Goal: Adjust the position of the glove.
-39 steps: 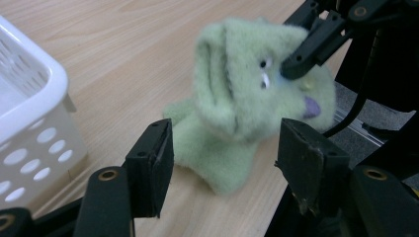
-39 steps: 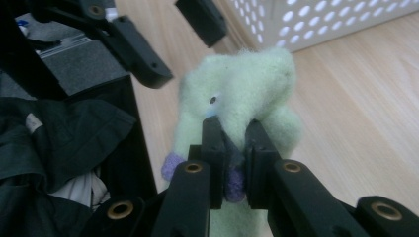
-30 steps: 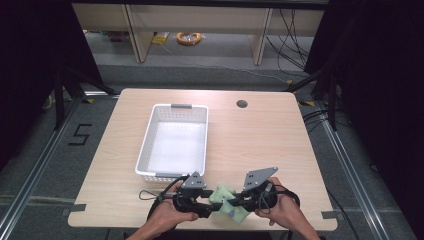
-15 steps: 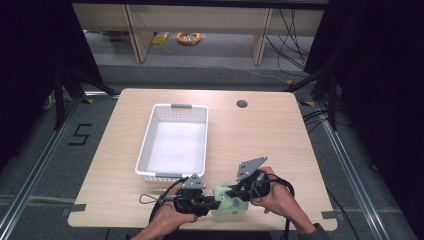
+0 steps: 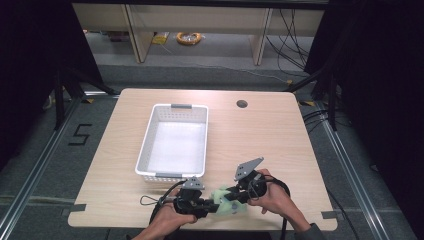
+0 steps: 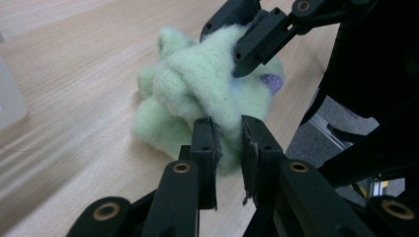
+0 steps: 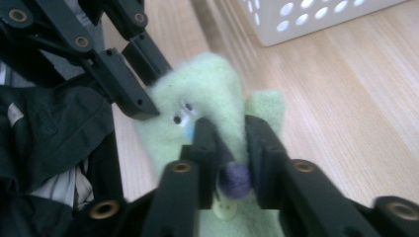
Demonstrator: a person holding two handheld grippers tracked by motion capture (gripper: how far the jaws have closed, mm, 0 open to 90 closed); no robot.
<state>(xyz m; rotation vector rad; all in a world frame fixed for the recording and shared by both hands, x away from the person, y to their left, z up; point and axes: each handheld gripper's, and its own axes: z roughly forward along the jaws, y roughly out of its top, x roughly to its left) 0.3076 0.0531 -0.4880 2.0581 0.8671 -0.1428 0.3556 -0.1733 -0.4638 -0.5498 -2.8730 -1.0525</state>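
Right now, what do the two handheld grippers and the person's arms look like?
Both are black linkage tools with brass-coloured pivot rivets. The left gripper and the right gripper each end in a two-jaw claw of flat, rectangular black pads. Each carries a grey three-cornered plate on top and trails a black cable. A dark grey sleeve shows at the person's right wrist.

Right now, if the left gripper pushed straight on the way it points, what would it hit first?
The green felt toy it already pinches; just beyond that, likely the right gripper, whose jaws clamp the toy's far side.
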